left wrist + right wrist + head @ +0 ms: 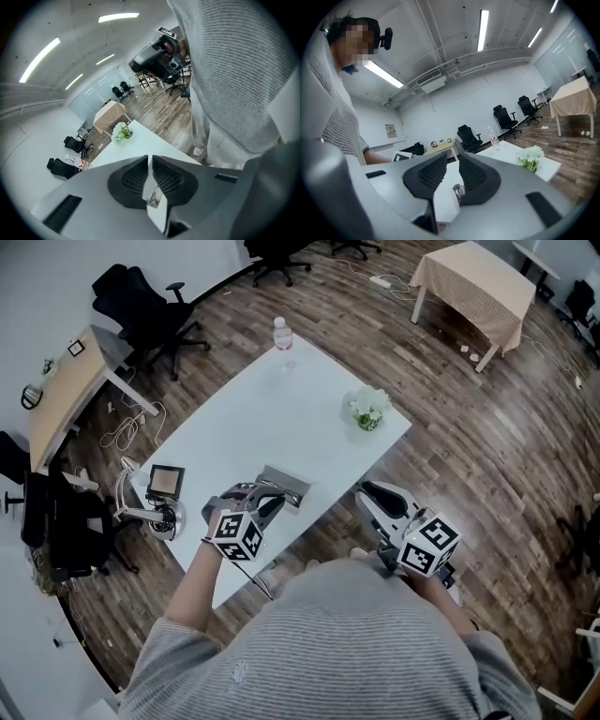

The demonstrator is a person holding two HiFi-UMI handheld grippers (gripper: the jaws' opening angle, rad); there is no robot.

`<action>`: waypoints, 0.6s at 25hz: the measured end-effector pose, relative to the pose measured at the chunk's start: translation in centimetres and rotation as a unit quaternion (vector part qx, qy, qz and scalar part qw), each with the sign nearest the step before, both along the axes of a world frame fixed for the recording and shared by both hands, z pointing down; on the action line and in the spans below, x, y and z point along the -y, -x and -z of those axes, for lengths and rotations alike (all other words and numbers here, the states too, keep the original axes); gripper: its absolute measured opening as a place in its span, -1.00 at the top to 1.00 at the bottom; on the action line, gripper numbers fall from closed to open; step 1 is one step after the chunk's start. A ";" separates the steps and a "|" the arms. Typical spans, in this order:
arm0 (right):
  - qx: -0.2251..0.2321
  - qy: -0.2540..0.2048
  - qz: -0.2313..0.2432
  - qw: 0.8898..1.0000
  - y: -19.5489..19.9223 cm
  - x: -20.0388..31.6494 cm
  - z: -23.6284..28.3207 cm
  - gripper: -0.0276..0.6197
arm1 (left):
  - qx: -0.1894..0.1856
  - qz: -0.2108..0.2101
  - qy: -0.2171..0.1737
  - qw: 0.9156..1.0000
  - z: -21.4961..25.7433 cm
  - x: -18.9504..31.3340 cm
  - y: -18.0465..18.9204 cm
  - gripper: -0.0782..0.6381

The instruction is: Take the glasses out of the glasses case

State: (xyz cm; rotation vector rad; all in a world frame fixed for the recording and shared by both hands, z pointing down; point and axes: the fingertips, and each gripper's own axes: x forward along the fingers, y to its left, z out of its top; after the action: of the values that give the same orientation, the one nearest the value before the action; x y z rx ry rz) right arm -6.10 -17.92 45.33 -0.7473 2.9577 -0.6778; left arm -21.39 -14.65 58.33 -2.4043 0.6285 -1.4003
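A flat grey glasses case (pixel 286 484) lies on the white table (pixel 281 409) close to its near edge; whether it is open cannot be made out, and no glasses show. My left gripper (pixel 265 499) hovers just at the case's near-left end, its jaws almost together with nothing between them (pixel 150 159). My right gripper (pixel 368 491) hangs off the table's near-right edge, away from the case, jaws also nearly closed and empty (pixel 453 157). Neither gripper view shows the case.
A small vase of white flowers (pixel 367 410) stands at the table's right side, a water bottle (pixel 281 333) at its far end. A stand with a small screen (pixel 166 482) sits left of the table. Office chairs (pixel 141 310) and a cloth-covered table (pixel 473 287) stand farther off.
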 end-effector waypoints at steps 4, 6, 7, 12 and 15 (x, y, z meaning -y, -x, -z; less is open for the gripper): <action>-0.003 0.001 -0.007 1.000 -0.5 0.0 -0.1 0.67 | 0.043 -0.021 0.004 0.999 -2.0 0.3 0.3 0.73; -0.004 0.002 -0.010 1.000 -0.7 0.0 -0.2 0.66 | 0.047 -0.023 0.005 0.999 -2.7 0.5 0.4 0.73; -0.003 0.002 -0.011 1.000 -0.8 0.1 -0.2 0.66 | 0.046 -0.022 0.007 0.999 -2.9 0.6 0.4 0.73; -0.004 0.003 -0.019 1.000 -1.2 0.1 -0.2 0.66 | 0.041 -0.013 0.019 0.999 -3.9 1.1 0.7 0.73; -0.005 0.004 -0.024 1.000 -1.6 0.2 -0.3 0.66 | 0.050 -0.007 0.022 0.998 -4.8 1.5 1.1 0.68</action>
State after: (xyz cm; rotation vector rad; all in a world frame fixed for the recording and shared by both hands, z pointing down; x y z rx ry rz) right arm -4.55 -18.09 45.60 -0.8218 2.9367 -0.6842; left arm -22.47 -16.11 63.16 -2.3496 0.5613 -1.5340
